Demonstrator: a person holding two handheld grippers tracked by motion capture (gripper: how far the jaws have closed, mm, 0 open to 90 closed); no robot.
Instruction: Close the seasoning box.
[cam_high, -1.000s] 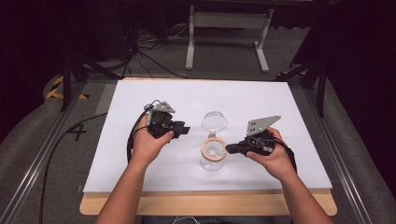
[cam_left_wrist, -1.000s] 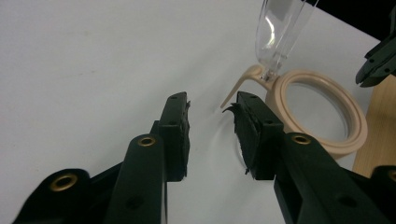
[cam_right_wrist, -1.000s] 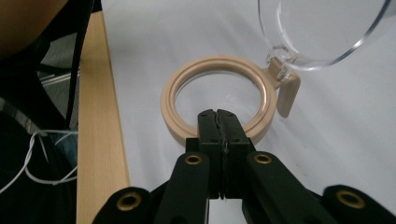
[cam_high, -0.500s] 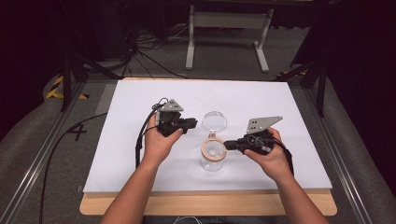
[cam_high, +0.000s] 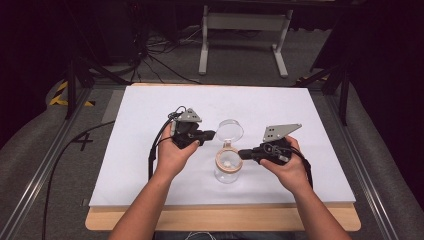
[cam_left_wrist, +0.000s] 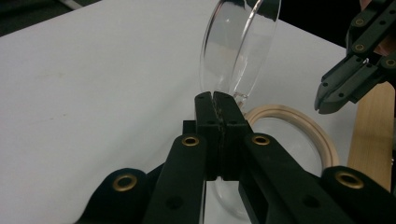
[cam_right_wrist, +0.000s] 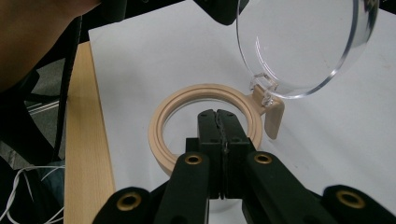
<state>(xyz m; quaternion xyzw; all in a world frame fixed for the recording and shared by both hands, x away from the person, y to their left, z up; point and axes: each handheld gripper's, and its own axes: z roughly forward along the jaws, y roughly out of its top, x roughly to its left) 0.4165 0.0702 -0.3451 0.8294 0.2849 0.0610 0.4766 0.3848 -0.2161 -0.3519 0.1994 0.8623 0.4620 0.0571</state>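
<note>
Your clear jar (cam_high: 228, 170) stands near the middle of the white worktop (cam_high: 140, 115), its hinged lid (cam_high: 230, 131) swung up and open off the beige rim (cam_right_wrist: 163, 122). Your left gripper (cam_high: 209, 135) has its jaws pressed together right at the lid's edge; whether it pinches that edge I cannot tell. Your right gripper (cam_high: 243, 155), jaws closed on nothing, hovers at the rim. The jar looks light, stiff and slick, likely to skid or tip if pushed. Hold the rim, not the clear wall, and spare the small hinge (cam_right_wrist: 264, 93). Only your own two grippers crowd each other here.
</note>
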